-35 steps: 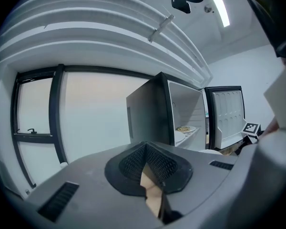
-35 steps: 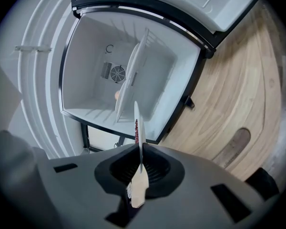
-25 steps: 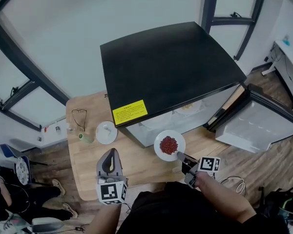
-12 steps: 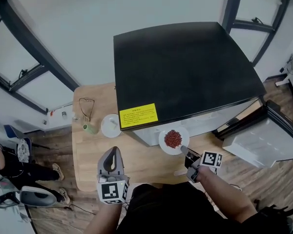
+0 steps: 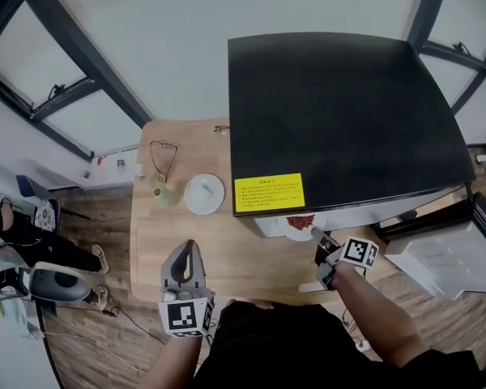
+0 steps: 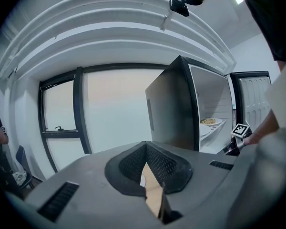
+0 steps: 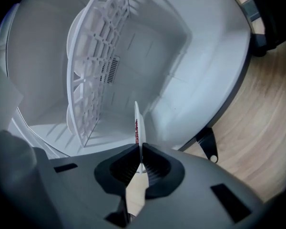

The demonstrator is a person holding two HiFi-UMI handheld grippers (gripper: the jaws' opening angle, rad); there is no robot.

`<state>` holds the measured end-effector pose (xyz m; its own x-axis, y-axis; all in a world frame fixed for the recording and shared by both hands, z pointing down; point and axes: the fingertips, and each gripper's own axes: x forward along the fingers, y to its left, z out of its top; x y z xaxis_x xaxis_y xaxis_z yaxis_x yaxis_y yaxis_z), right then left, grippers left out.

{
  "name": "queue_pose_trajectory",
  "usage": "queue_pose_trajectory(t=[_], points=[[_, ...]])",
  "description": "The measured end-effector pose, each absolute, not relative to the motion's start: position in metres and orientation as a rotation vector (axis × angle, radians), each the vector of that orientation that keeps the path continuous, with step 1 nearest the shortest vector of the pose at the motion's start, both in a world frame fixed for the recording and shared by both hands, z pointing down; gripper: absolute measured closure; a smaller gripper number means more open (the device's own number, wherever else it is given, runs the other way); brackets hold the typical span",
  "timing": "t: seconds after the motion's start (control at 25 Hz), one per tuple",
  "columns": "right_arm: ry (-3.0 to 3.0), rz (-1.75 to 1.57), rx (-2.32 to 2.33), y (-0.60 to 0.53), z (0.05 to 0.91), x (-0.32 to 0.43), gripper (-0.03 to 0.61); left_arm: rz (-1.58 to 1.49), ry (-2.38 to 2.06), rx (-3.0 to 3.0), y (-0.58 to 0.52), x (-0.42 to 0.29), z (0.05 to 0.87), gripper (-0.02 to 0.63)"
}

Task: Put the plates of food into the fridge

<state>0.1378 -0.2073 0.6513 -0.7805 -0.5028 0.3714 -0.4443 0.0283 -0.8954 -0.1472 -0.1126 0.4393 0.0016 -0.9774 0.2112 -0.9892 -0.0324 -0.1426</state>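
Head view first: we count one plate of red food (image 5: 301,222) at the open front of the fridge (image 5: 340,112), pinched by the right gripper (image 5: 316,233). One white dish (image 5: 204,194) sits on the table (image 5: 227,250). Left gripper view: the left gripper (image 6: 145,150) is closed and empty. Right gripper view: the jaws clamp the plate's rim.

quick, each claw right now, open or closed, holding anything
Left claw: closed, nothing in it.
Right claw: closed on the rim of the plate of red food.
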Motion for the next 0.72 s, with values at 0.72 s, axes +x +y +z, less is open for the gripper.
queue_pose_trajectory(t=[0.72], points=[[2.28, -1.858, -1.209, -0.257, 0.666, 0.118, 0.543, 0.411, -2.227, 2.032, -0.089, -0.196, 0.445, 0.611]])
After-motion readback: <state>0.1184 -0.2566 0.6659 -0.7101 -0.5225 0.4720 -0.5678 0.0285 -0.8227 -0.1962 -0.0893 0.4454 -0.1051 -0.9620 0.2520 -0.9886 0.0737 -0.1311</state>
